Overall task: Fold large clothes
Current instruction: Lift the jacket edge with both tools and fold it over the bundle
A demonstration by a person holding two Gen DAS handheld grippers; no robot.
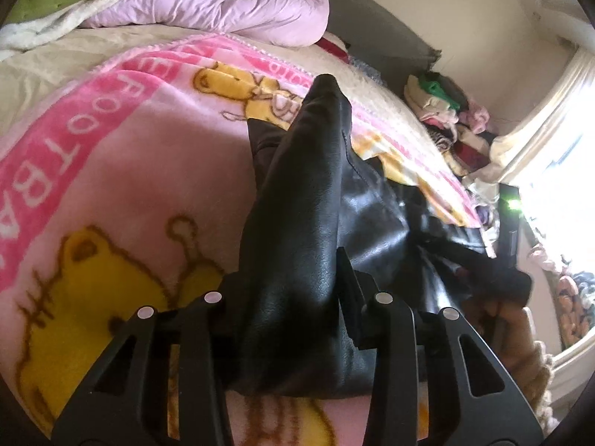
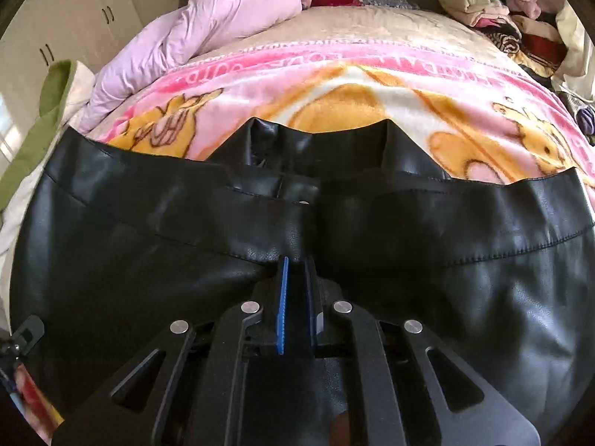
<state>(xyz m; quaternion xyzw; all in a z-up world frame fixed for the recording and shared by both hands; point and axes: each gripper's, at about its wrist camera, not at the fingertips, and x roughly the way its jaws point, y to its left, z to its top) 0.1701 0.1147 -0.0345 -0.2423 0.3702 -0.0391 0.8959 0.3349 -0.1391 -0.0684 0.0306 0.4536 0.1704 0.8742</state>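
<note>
- A bedroom: a bed under a pink cartoon blanket [image 2: 334, 85], which serves as the folding surface, with a stack of folded clothes [image 2: 479, 3] at its far right corner.
- The left gripper [image 1: 293, 297] is clamped on a raised fold of the black leather jacket [image 1: 308, 200], probably lifting a sleeve to carry it inward over the body.
- The right gripper [image 2: 297, 297] has its blue pads [image 2: 281, 308] nearly together; whether they pinch leather, I cannot tell.
- The jacket lies spread on the blanket (collar toward the headboard).

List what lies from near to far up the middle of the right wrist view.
Right tool → black leather jacket → pink cartoon bear blanket → cream bedspread → red pillow.
</note>
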